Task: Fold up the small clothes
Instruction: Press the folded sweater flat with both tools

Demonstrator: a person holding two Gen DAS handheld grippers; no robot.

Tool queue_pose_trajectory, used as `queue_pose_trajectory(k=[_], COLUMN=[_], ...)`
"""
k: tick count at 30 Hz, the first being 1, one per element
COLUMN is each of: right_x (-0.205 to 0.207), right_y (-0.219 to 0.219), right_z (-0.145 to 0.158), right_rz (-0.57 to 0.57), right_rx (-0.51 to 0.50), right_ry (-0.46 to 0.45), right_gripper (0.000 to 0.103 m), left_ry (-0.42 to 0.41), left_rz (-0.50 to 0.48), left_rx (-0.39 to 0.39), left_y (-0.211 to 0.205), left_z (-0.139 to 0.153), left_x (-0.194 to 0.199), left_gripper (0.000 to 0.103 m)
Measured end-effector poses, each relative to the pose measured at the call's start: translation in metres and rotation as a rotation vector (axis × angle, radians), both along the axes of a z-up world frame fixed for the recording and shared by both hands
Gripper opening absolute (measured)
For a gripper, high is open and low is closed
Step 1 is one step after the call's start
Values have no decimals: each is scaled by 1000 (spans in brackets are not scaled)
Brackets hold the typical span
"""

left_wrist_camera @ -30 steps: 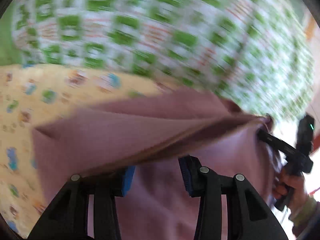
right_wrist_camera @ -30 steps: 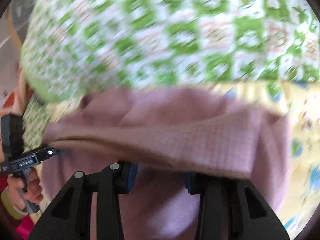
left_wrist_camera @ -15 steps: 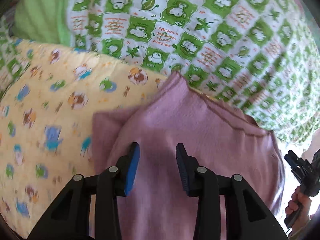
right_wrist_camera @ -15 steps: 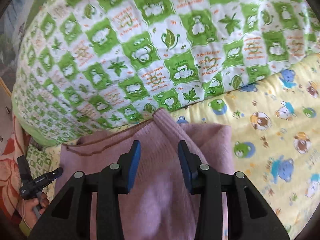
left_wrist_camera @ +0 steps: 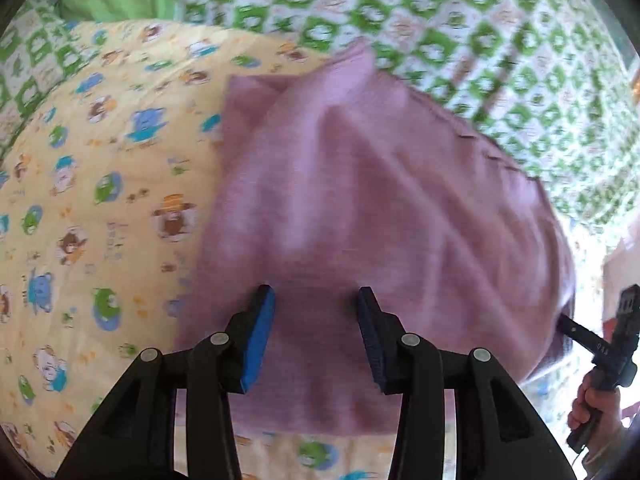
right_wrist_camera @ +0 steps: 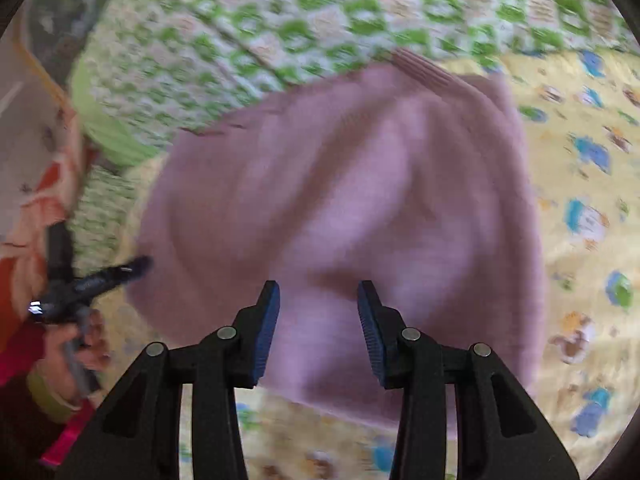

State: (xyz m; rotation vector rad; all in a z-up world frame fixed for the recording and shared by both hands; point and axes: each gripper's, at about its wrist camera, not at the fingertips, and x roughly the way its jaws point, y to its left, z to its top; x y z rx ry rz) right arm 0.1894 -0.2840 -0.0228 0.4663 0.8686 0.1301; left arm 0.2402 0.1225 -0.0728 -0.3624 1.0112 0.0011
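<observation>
Yellow cotton bedding printed with small cartoon animals [left_wrist_camera: 100, 208] is covering the surface in both views, and a green-and-white checked quilt [left_wrist_camera: 460, 32] is bunching up across the top of each frame. Lying on the yellow sheet, the mauve knitted garment [left_wrist_camera: 360, 208] is filling the centre of the left wrist view, folded over on itself with a narrower flap peeking out at its upper left and a ribbed edge touching the checked quilt at the top. In the right wrist view the same mauve garment [right_wrist_camera: 340, 200] is sitting in the middle of the frame, its ribbed band at the upper right (both pictures are blurred, so finer seams are hard to read). At the bottom centre of the left wrist view, the left gripper [left_wrist_camera: 316, 300] is hovering over the near part of the garment with its blue-padded jaws standing apart and nothing pinched between them. Likewise at the bottom centre of its own view, the right gripper [right_wrist_camera: 318, 292] is pointing at the garment with jaws spread and empty. At the lower right edge of the left wrist view a person's hand [left_wrist_camera: 596, 412] is gripping the handle of the other tool, and at the lower left of the right wrist view another hand [right_wrist_camera: 76, 344] is doing the same beside a red sleeve [right_wrist_camera: 20, 352].
</observation>
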Motion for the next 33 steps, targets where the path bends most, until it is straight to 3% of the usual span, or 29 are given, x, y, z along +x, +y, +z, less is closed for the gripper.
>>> queue_pose_trajectory(k=[1, 2, 4, 5, 9, 11, 14, 18, 25, 33], right_x=[0, -2, -11, -13, -24, -29, -40, -43, -54, -69], right_y=[-10, -20, -46, -50, -49, -48, -49, -32, -8, 4], right_z=[-6, -10, -17, -17, -4, 1, 10, 25, 36, 33], right_rz=[-59, -104, -168, -183, -215, -226, -235, -204, -168, -144], right_rx=[-37, -47, 29, 27, -28, -9, 27, 46, 72, 87], right_ry=[31, 45, 50, 61, 56, 49, 20, -19, -43, -29], right_gripper=[40, 32, 14, 11, 15, 22, 33, 35, 35, 38], left_ry=[6, 11, 15, 14, 21, 27, 30, 69, 140, 94], left_rz=[19, 42, 65, 71, 94, 120, 155, 194, 298, 442], left_rx=[-2, -4, -8, -19, -12, -30, -85, -149, -307, -430], left_y=[6, 13, 22, 26, 30, 33, 39, 41, 38, 47], left_z=[-2, -2, -2, -1, 4, 6, 10, 6, -18, -36], left_x=[-1, -3, -9, -14, -30, -41, -65, -81, -85, -62], left_gripper=[42, 42, 42, 42, 48, 55, 57, 64, 65, 61])
